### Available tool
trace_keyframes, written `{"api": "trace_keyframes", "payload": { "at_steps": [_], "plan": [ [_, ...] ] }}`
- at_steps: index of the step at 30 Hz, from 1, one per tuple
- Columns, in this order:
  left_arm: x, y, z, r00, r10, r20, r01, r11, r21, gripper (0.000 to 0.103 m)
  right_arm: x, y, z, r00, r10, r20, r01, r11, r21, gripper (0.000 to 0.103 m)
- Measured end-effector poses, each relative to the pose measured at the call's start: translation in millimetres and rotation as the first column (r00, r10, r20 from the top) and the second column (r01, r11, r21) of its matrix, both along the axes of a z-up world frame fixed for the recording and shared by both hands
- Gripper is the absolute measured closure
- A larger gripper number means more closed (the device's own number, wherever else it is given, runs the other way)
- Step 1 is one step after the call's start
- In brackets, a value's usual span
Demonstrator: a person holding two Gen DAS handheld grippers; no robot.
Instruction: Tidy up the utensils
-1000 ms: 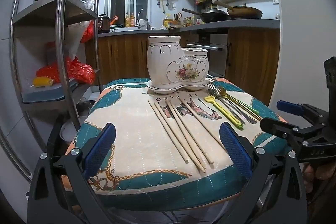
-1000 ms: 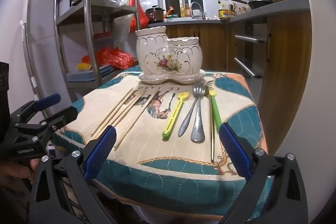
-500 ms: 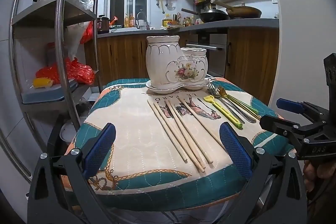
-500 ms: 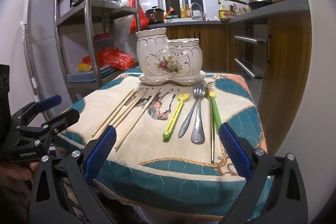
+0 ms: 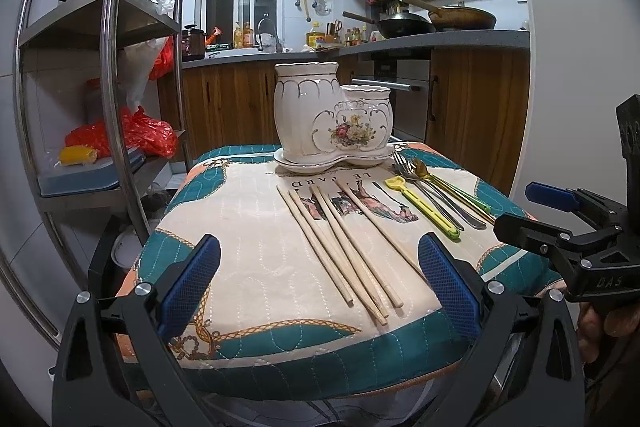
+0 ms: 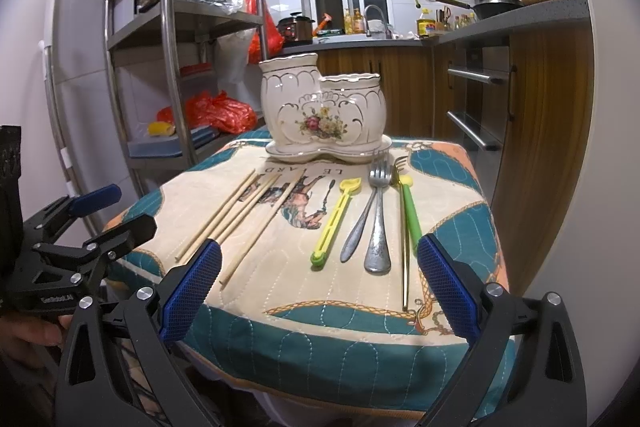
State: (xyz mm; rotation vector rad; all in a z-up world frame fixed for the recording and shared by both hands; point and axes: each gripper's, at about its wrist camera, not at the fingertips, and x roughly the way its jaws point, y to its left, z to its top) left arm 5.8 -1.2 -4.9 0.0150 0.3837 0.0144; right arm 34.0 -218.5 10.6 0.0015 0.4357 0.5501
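Lying lengthwise toward holder [image 5: 332, 119]: chopsticks [image 5: 340, 239] | both grippers' fingers [image 5: 188, 287] wide, empty

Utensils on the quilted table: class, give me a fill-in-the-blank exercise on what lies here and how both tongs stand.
1. The chopsticks lie on the cloth; their count is ____.
2. The ceramic holder has ____ joined cups, one taller.
3. The slotted yellow utensil lies between the chopsticks and the ____ forks.
4. The left tongs and right tongs are both ____, holding nothing.

Missing words: four; two; silver; open
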Motion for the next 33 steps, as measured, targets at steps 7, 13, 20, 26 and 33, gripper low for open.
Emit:
{"api": "trace_keyframes", "payload": {
  "at_steps": [7, 13, 20, 26, 33],
  "plan": [
    [-0.2, -2.5, -1.5, 1.000, -0.023, -0.009, 0.023, 1.000, -0.002, 0.005, -0.1, 0.4, 0.5, 1.000, 0.000, 0.000, 0.000, 1.000, 0.000, 0.006],
    [-0.9, -2.5, -1.8, 1.000, -0.026, -0.010, 0.026, 1.000, -0.006, 0.005, 0.3, -0.4, 0.0, 1.000, 0.000, -0.001, 0.000, 1.000, 0.001, 0.006],
    [-0.7, -2.9, -2.1, 0.999, -0.029, -0.014, 0.029, 1.000, -0.006, 0.005, 0.5, 0.2, 0.1, 1.000, 0.000, -0.002, 0.000, 1.000, 0.001, 0.006],
    [0.3, -2.9, -2.4, 0.999, -0.032, -0.016, 0.031, 0.999, -0.006, 0.005, 0.4, 0.1, -0.3, 1.000, -0.001, -0.002, 0.001, 1.000, 0.001, 0.006],
    [0.6, -3.3, -2.7, 0.999, -0.032, -0.017, 0.032, 0.999, -0.005, 0.005, 0.4, -0.5, 0.2, 1.000, -0.001, -0.002, 0.001, 1.000, 0.003, 0.006]
  ]
}}
